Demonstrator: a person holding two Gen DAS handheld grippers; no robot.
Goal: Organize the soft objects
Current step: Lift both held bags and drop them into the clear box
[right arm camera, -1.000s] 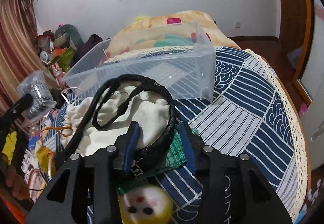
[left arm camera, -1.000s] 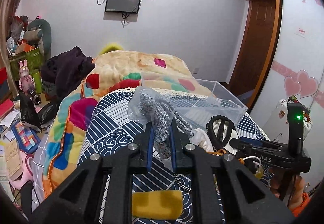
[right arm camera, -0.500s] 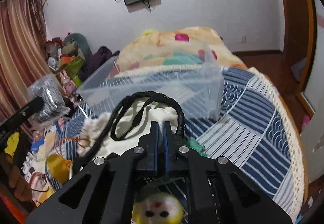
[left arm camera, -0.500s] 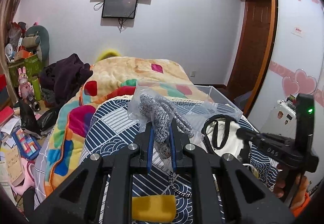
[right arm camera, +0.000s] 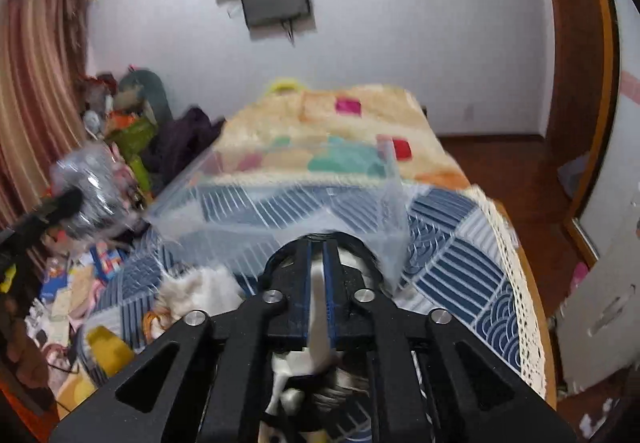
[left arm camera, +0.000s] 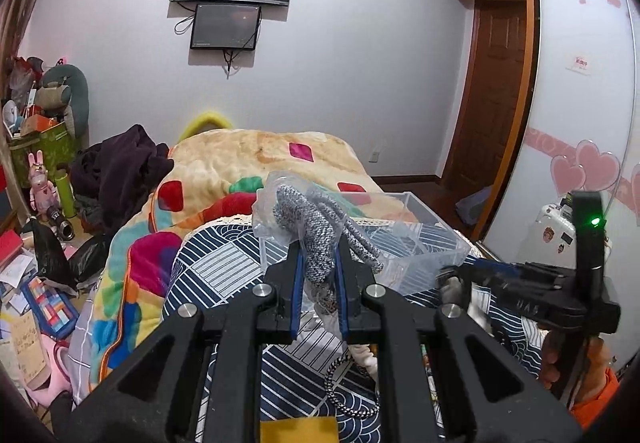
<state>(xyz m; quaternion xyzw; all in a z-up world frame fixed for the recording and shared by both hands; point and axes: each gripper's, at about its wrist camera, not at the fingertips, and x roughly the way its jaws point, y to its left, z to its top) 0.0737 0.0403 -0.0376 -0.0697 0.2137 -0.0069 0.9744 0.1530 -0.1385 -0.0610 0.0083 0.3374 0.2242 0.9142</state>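
My left gripper is shut on a clear bag of grey knitted fabric, held up over the blue-and-white bedcover. A speckled cord hangs below it. A clear plastic bin stands just beyond on the bed. In the right wrist view, my right gripper pinches a strip of white cloth between its blue pads, and its jaws are opening. A black band loops around its fingertips. The bin lies directly ahead of it. The left gripper with its bag shows blurred at the far left.
A colourful fleece blanket covers the far half of the bed, with dark clothes beside it. Clutter fills the floor on the left. A white fluffy item and a yellow pouch lie near the bed's front. A wardrobe stands on the right.
The right gripper, open around the black band, closed and rose with white cloth between its pads. The left gripper kept hold of its bag and rose a little.
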